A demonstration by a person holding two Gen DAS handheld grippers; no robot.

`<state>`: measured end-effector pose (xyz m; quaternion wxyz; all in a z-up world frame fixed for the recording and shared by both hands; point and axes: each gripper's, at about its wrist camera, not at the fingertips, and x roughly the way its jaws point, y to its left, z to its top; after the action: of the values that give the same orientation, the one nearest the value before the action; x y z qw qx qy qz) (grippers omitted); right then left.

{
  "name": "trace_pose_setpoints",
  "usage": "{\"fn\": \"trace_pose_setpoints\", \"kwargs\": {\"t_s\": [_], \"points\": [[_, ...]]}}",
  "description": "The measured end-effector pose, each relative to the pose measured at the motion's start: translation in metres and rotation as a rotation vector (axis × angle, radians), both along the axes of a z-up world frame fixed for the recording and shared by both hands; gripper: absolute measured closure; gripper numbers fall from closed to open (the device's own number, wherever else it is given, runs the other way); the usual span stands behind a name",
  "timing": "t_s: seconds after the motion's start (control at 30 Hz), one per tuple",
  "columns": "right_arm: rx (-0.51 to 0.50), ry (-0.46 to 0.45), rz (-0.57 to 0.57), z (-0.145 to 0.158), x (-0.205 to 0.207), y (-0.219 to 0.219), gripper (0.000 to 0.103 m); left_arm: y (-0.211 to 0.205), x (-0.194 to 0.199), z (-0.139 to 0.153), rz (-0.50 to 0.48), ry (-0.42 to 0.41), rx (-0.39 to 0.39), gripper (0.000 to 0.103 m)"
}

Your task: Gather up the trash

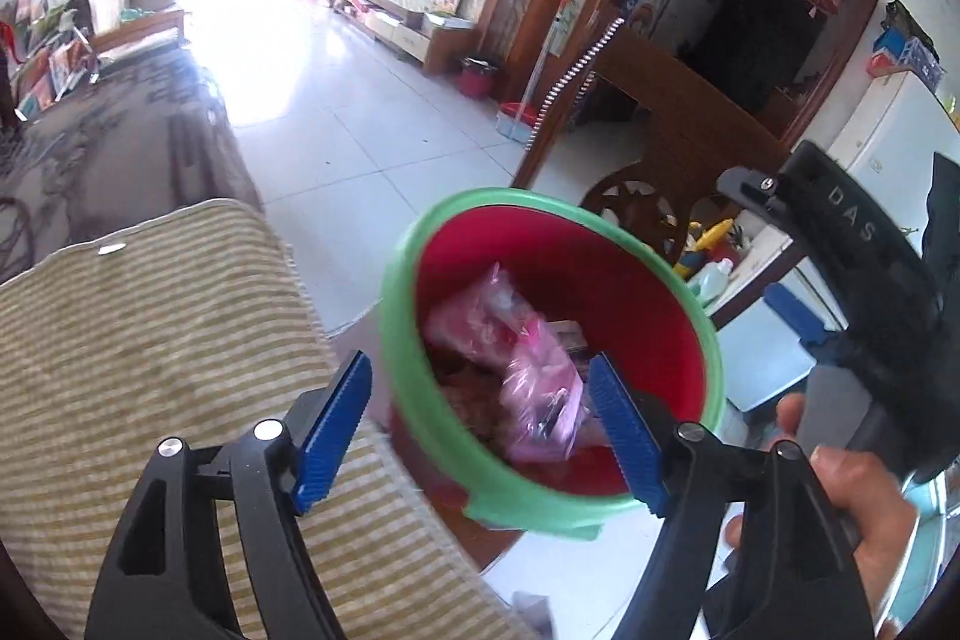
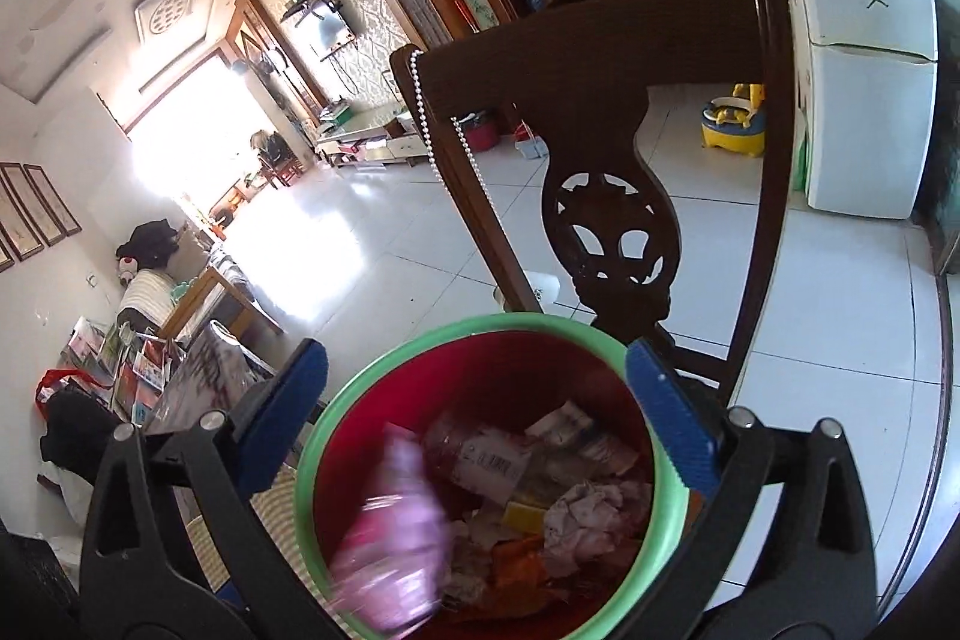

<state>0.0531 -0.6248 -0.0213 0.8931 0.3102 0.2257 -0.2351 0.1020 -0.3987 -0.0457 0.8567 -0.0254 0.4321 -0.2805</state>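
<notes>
Pink crinkly plastic wrapper (image 2: 393,532) is blurred inside the red round bin with green rim (image 2: 312,466), so both grippers, left (image 1: 480,436) and right (image 2: 480,418), spread empty above it, are probably best pulled straight up.

A dark wooden chair (image 2: 606,112) with a carved back is standing on the white tiled floor (image 2: 414,244). A string of white beads (image 2: 427,124) is hanging from the chair's top corner. Beyond the chair, a yellow potty seat (image 2: 735,121) is sitting beside a white fridge (image 2: 864,58). Left of the chair, a striped cushion (image 1: 162,334) is lying.
</notes>
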Motion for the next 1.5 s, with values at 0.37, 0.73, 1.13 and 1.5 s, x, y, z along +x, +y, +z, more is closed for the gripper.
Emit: {"fn": "trace_pose_setpoints", "kwargs": {"t_s": [0.37, 0.73, 1.13, 1.5], "points": [[-0.309, -0.016, 0.307, 0.036, 0.04, 0.122, 0.005, 0.13, -0.04, 0.011, 0.176, -0.202, 0.126, 0.012], [-0.467, -0.122, 0.454, 0.05, 0.048, 0.25, 0.005, 0.285, -0.055, 0.015, 0.467, -0.206, 0.062, 0.008], [-0.562, -0.157, 0.423, 0.046, 0.002, 0.294, 0.005, 0.332, -0.081, 0.024, 0.599, -0.363, 0.004, 0.008], [-0.614, -0.185, 0.378, 0.047, -0.04, 0.303, 0.005, 0.327, -0.101, 0.049, 0.537, -0.427, -0.056, 0.008]]}}
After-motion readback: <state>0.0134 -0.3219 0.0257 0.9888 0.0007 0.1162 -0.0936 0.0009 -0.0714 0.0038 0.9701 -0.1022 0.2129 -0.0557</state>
